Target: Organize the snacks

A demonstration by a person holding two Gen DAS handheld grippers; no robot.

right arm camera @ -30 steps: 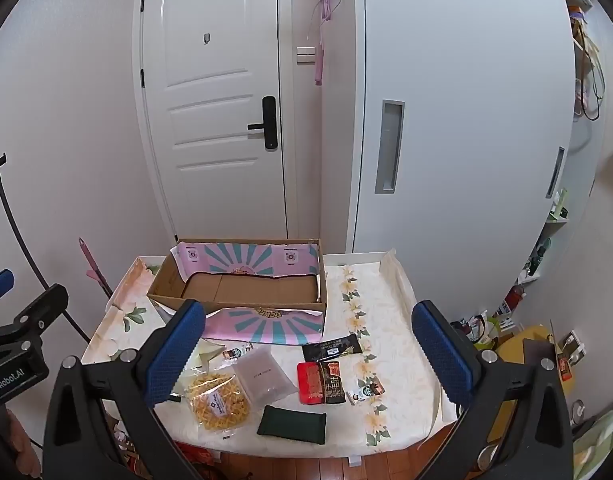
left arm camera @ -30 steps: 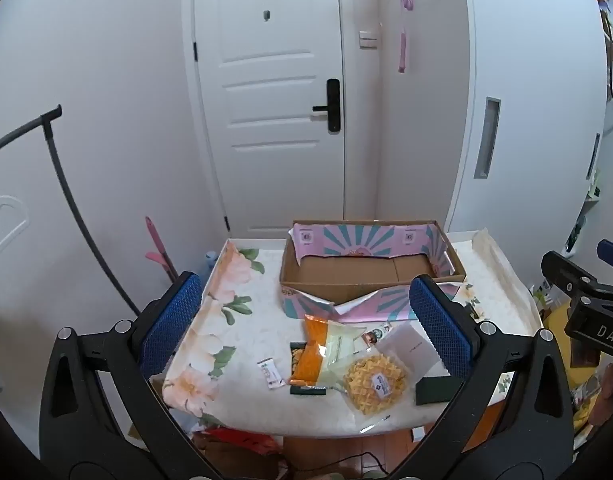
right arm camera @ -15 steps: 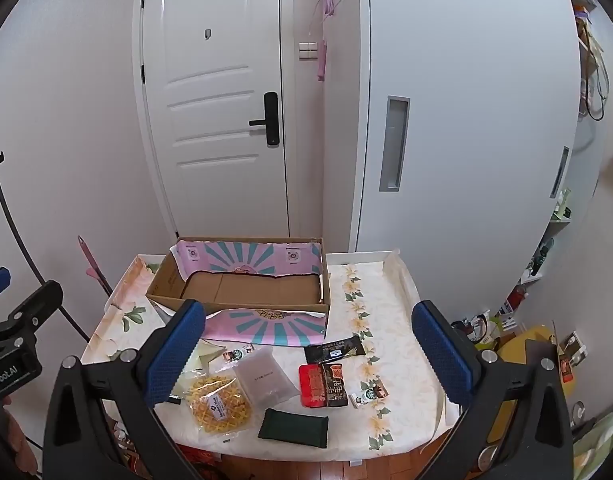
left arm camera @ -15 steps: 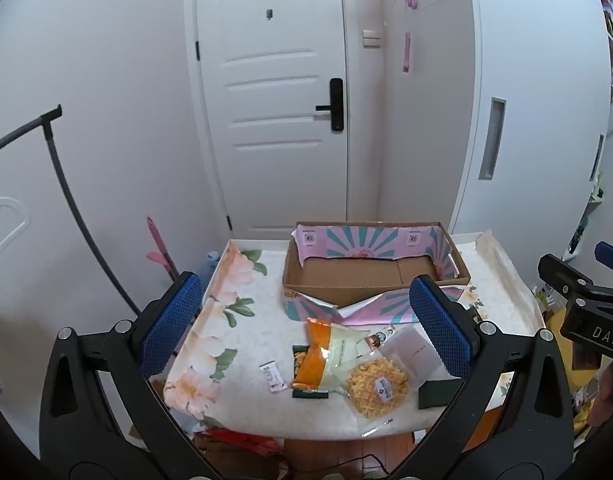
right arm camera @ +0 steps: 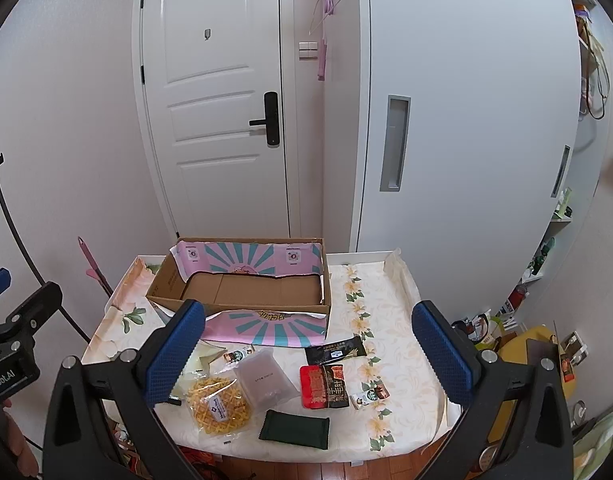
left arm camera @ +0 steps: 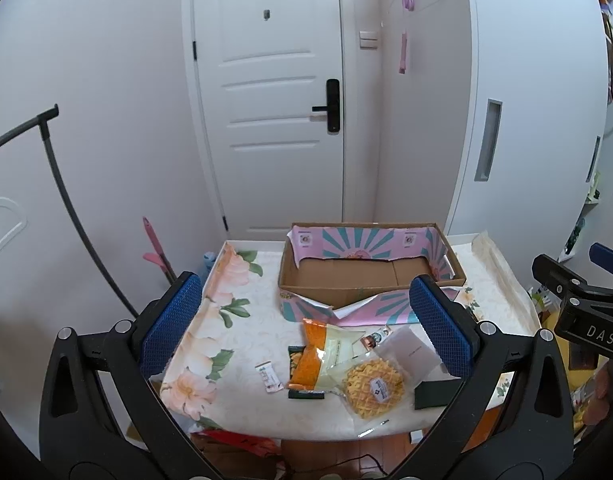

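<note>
While both grippers hang above the near edge of the table, neither holds anything: the left gripper has its blue-padded fingers spread wide apart, and the right gripper stands just as wide, its fingers framing the snacks below.

Spread with a floral cloth, the table carries an open cardboard box at its far edge, nearer the far left corner. Pink and teal sunburst paper lines the box, its front flap folded down onto the cloth, and only its bare brown bottom shows inside.

All the snacks lie outside the box, between the flap and the near edge. An orange packet lies toward the middle in the left wrist view, partly under a pale yellowish pouch, with a small white sachet just beside it toward the left edge. A clear bag of yellow lattice crisps sits close to the near edge, touching a frosted clear pouch on its right. A dark green packet lies at the near edge, in front of a red and black packet. A black wrapper rests just beyond the red one, near the flap's right end, and a small green and white sachet lies just beside the red packet toward the right edge.

A white door with a black handle stands behind the table.
</note>
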